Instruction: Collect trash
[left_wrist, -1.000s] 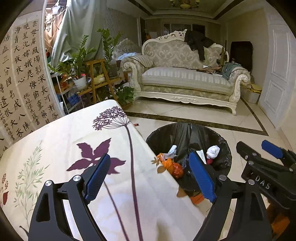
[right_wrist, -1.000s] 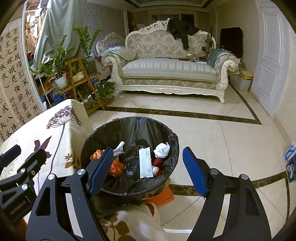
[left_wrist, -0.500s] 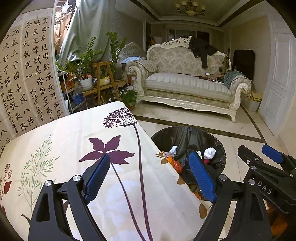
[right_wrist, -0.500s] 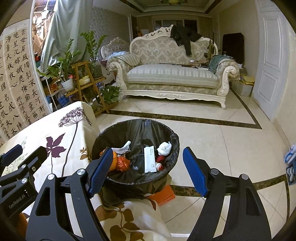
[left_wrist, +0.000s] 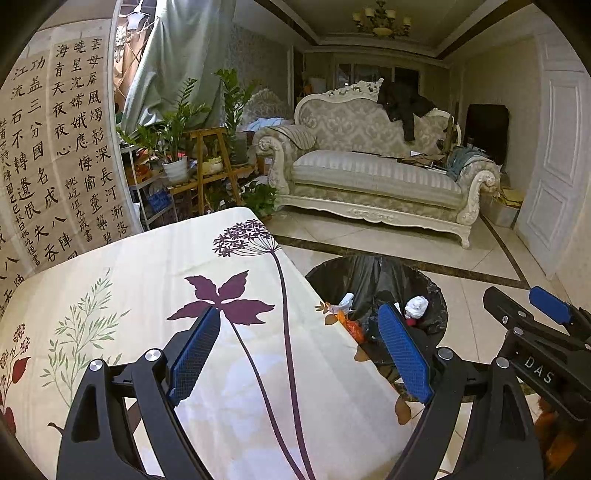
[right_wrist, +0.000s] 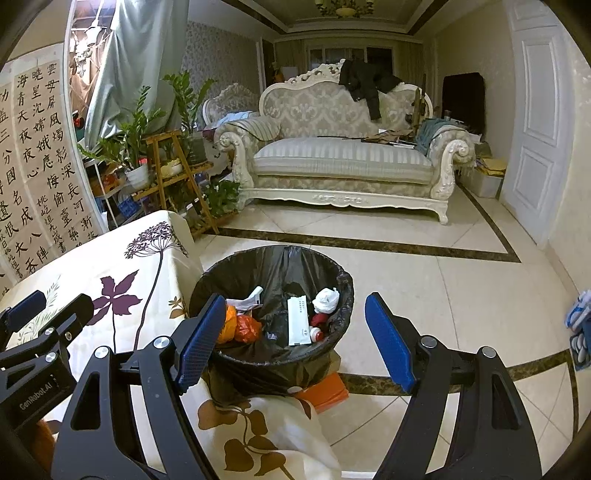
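Seemingly between pickups, the left gripper (left_wrist: 297, 354) hung with its blue pads spread wide and nothing between them, poised above the flowered tablecloth (left_wrist: 147, 280) in the left wrist view. No loose trash showed on the cloth in that view. The bin (left_wrist: 432, 291), lined with a black bag, stood on the tiled floor just beyond the table's right edge, ahead of the gripper and to its right, partly hidden behind its right finger. The right gripper (left_wrist: 532, 314) reached in from the frame's right edge, closer to the bin than the left one.

Meanwhile, in the right wrist view, the right gripper (right_wrist: 293, 338) also stood spread and empty, with the bin (right_wrist: 343, 284) almost straight ahead and below it, framed between its two fingers. Inside lay the collected trash: a white packet (right_wrist: 299, 320) with its long axis running away from the camera, a crumpled white tissue (right_wrist: 325, 300) and an orange wrapper (right_wrist: 242, 326). The left gripper (right_wrist: 37, 325) showed at the frame's left edge, over the cloth. Judged from this, the right hand was the nearer to the bin, the left the nearer to the table.
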